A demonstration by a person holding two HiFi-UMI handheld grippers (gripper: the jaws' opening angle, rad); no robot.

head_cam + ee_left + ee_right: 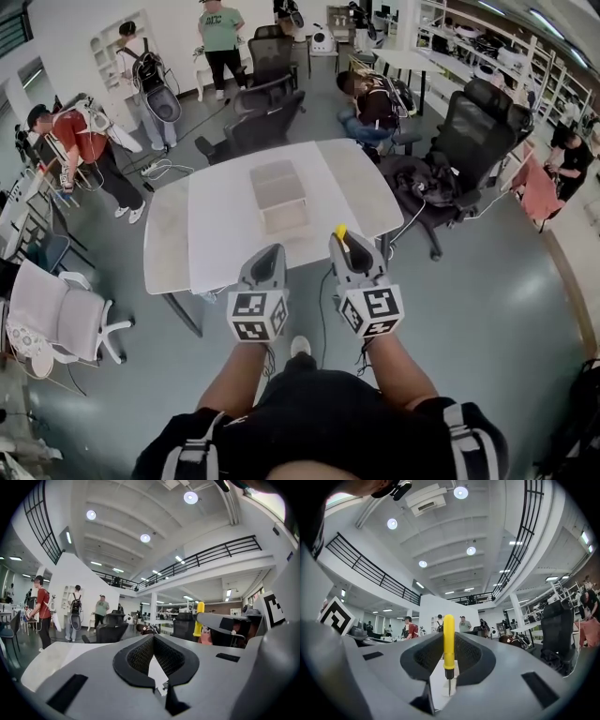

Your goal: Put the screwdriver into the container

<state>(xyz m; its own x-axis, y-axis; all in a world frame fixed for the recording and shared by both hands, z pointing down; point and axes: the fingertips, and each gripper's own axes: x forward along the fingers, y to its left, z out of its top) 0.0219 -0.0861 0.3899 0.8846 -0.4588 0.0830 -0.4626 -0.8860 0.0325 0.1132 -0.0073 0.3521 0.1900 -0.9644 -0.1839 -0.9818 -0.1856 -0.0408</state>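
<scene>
Head view: left tongs [272,251] and right tongs [343,240] hang side by side over the near edge of the white desk [216,225], both aimed toward 12 o'clock.
Screwdriver: the yellow-handled screwdriver [341,232] sits in the right tongs, not yet in the container. Only its handle tip shows past the tongs.
Right tongs grip: in the right gripper view the jaws are partly closed on the handle, which points to 12 o'clock with the short blade toward 6 o'clock. Holding it along the jaws likely lets the tool drop in end-first.
Left tongs grip: in the left gripper view the pads meet at their tips and carry nothing. I judge this arm is idle, or waiting to steady the box.
Container: the pale, open-topped box [281,217] stands mid-desk, near 11 o'clock from the right tongs and well apart from them.
Step in hand: carrying the tool to the box.
Next move calls for: reaching forward over the rim before the jaws part.
Risk: the tool could tip out over the box's low wall.
</scene>
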